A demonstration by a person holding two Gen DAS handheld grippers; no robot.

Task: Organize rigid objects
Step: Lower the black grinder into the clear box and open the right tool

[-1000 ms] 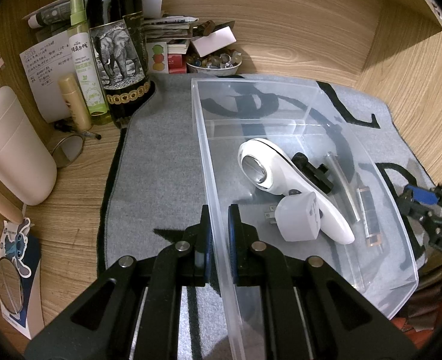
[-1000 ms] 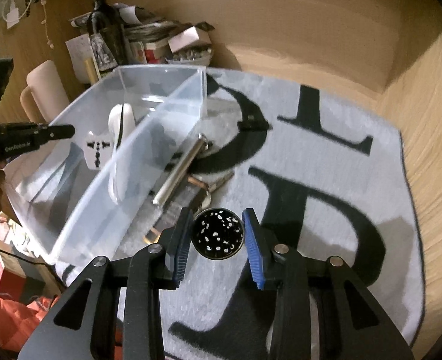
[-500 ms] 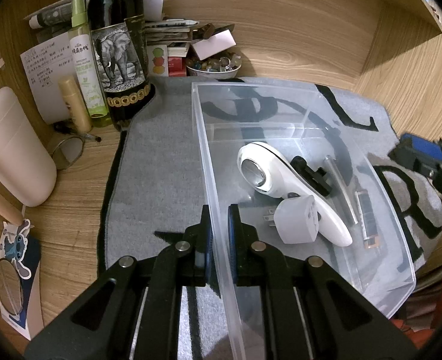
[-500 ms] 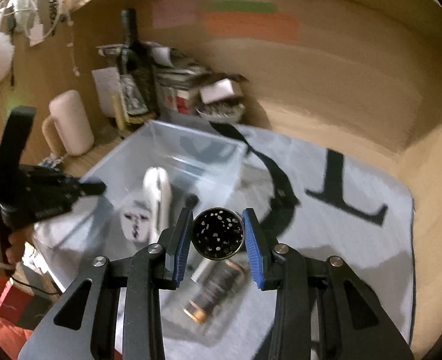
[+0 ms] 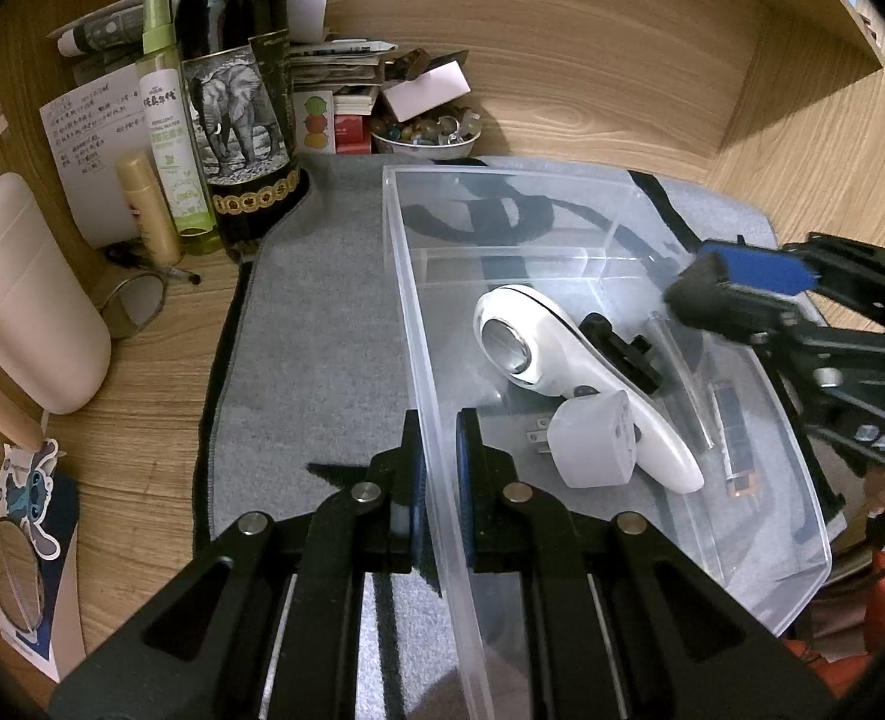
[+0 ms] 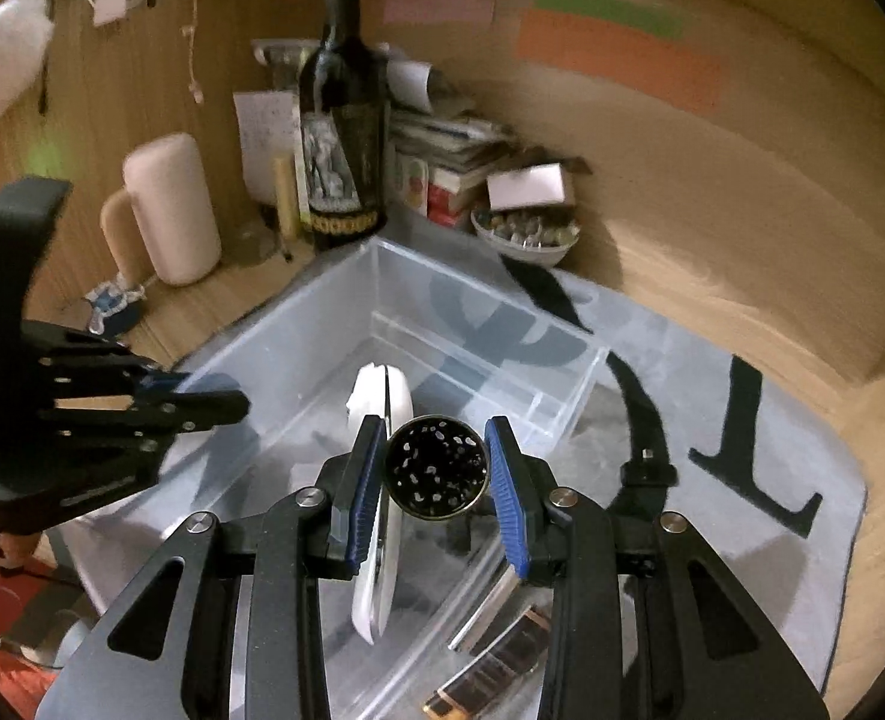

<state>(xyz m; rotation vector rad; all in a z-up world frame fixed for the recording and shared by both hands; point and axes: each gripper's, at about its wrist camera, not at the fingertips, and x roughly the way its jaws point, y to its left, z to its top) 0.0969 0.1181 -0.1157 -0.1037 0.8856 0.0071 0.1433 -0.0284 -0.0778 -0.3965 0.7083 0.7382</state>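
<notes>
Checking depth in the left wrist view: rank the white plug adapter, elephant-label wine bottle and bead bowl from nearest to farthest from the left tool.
1. White plug adapter, inside bin, right.
2. Wine bottle, back left.
3. Bead bowl, back centre; nearly tied with the bottle.

Right gripper (image 6: 436, 471) clamps speckled black disc (image 6: 436, 468) above clear bin (image 6: 322, 324).

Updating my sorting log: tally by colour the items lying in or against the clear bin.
White: 2 (handheld device, plug adapter)
Black: 1 (small part)
Silvery: 1 (tube)
Brownish: 1 (lighter-like stick)
Total: 5
</notes>
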